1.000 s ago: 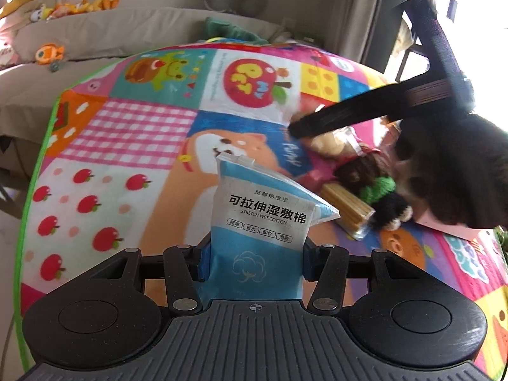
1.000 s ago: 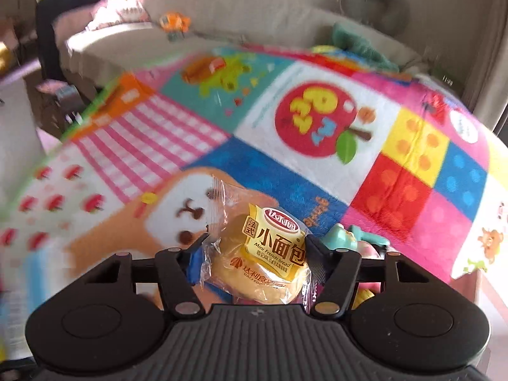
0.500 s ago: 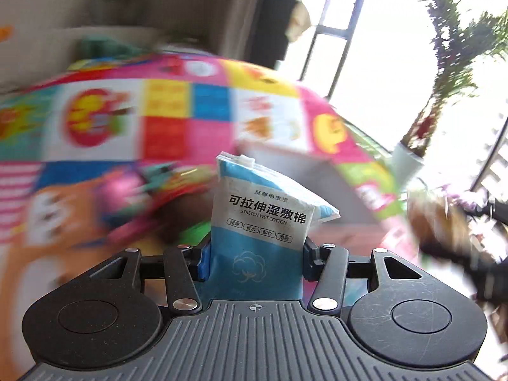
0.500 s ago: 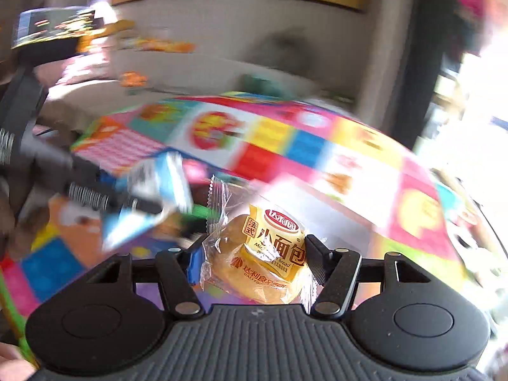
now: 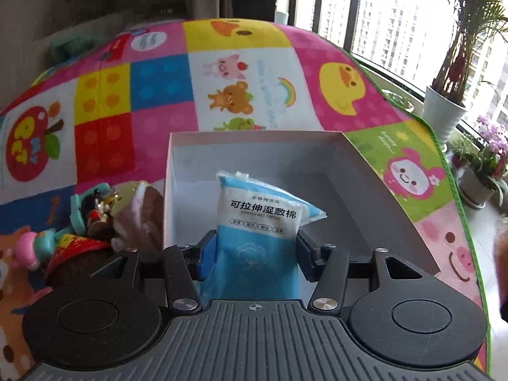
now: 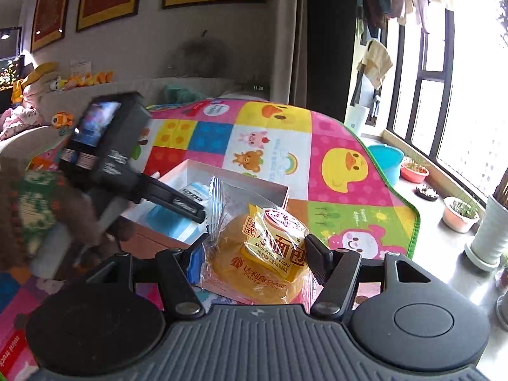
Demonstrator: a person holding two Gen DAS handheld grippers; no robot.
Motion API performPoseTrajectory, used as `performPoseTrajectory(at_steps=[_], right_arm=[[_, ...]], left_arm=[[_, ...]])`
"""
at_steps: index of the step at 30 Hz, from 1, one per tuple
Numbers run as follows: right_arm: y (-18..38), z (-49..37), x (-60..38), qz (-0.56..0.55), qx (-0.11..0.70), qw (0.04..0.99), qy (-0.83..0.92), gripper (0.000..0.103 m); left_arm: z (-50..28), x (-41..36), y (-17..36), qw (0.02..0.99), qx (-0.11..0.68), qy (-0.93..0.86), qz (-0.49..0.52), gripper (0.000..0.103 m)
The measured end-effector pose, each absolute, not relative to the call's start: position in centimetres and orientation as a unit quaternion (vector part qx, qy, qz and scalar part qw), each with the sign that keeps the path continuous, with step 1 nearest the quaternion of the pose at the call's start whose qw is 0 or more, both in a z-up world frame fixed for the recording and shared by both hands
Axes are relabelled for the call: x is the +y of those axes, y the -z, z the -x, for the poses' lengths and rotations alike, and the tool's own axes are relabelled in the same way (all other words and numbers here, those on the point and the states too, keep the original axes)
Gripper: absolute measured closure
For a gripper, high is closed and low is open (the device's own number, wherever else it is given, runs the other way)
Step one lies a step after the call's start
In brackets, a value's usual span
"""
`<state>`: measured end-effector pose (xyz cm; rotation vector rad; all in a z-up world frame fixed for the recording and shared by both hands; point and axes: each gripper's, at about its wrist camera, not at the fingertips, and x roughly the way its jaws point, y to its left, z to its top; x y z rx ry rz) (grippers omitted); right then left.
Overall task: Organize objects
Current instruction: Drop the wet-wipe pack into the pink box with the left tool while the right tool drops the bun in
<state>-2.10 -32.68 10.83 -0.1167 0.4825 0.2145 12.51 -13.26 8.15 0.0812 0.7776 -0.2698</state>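
My left gripper (image 5: 252, 247) is shut on a blue and white wet cotton pack (image 5: 258, 222) and holds it over the open white box (image 5: 254, 136). In the right wrist view the left gripper (image 6: 177, 203) reaches into the box (image 6: 241, 179) with the pack (image 6: 171, 219). My right gripper (image 6: 257, 254) is shut on a wrapped mini bread bun (image 6: 260, 254), just right of and nearer than the box.
A colourful patchwork play mat (image 5: 143, 95) covers the surface. A pile of small toys and keychains (image 5: 95, 216) lies left of the box. Potted plants (image 5: 444, 111) and a window stand at the right. A sofa with plush toys (image 6: 63, 82) is behind.
Both grippers swung right from the toy pile to the white box, each keeping its item. The cotton pack now hangs over the box's inside.
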Motion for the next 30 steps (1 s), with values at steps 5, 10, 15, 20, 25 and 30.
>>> performPoseTrajectory(at_steps=[5, 10, 15, 20, 25, 30], right_arm=[[-10.1, -0.9, -31.4, 0.068, 0.239, 0.961, -0.121, 0.04], [-9.7, -4.4, -28.1, 0.145, 0.217, 0.954, -0.15, 0.04], [-7.4, -7.7, -25.9, 0.197, 0.237, 0.928, -0.207, 0.036], [-8.2, -5.7, -27.8, 0.151, 0.238, 0.937, -0.208, 0.017], [-9.8, -3.9, -30.5, 0.103, 0.241, 0.95, -0.171, 0.015], [-9.7, -3.0, -31.7, 0.066, 0.258, 0.954, -0.139, 0.012]], left_arm=[[-9.4, -8.7, -11.8, 0.933, 0.333, 0.133, 0.006, 0.047], [-8.0, -4.4, -11.2, 0.924, 0.34, 0.154, 0.083, 0.049], [-8.7, -3.2, -8.2, 0.895, 0.366, 0.188, 0.17, 0.048], [-9.4, -4.0, -7.8, 0.894, 0.371, 0.18, 0.172, 0.048], [-10.1, -6.0, -6.9, 0.888, 0.377, 0.206, 0.164, 0.047], [-6.4, -4.7, -9.0, 0.916, 0.318, 0.21, 0.123, 0.049]])
